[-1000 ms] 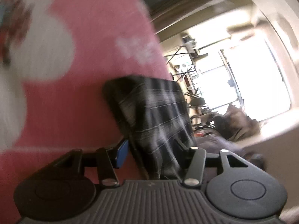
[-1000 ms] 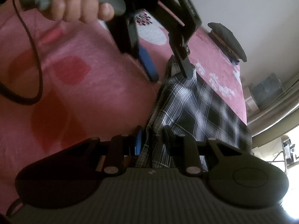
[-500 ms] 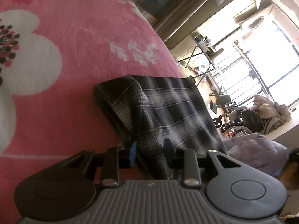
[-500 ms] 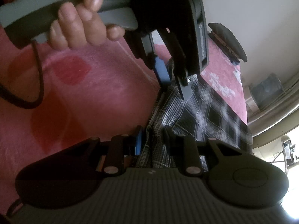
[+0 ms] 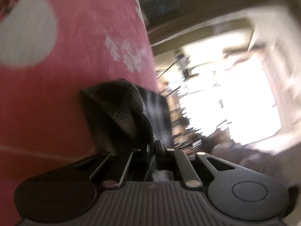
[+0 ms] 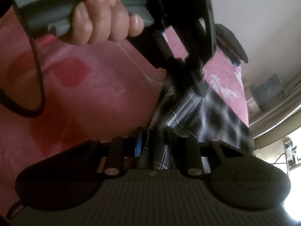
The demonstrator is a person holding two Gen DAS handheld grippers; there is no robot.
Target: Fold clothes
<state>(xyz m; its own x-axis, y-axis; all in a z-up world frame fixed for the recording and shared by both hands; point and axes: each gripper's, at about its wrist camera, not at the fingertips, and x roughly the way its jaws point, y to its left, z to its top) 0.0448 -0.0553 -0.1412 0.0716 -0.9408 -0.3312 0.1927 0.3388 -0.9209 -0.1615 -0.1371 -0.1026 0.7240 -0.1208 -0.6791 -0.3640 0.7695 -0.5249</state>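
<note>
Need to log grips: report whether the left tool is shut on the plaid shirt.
Shut on it: left tool fingers nearly meet, pinching the plaid shirt.

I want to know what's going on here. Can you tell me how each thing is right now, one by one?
Left tongs: shut on the checked shirt.
Right tongs: shut on the checked shirt.
Checked shirt: bunched, held at two spots, lifted off the blanket in part.
Pink blanket: spread flat under the shirt.
Hand: wrapped around the left tongs' grey handle.
Black cable: hanging loose from the handle.
</note>
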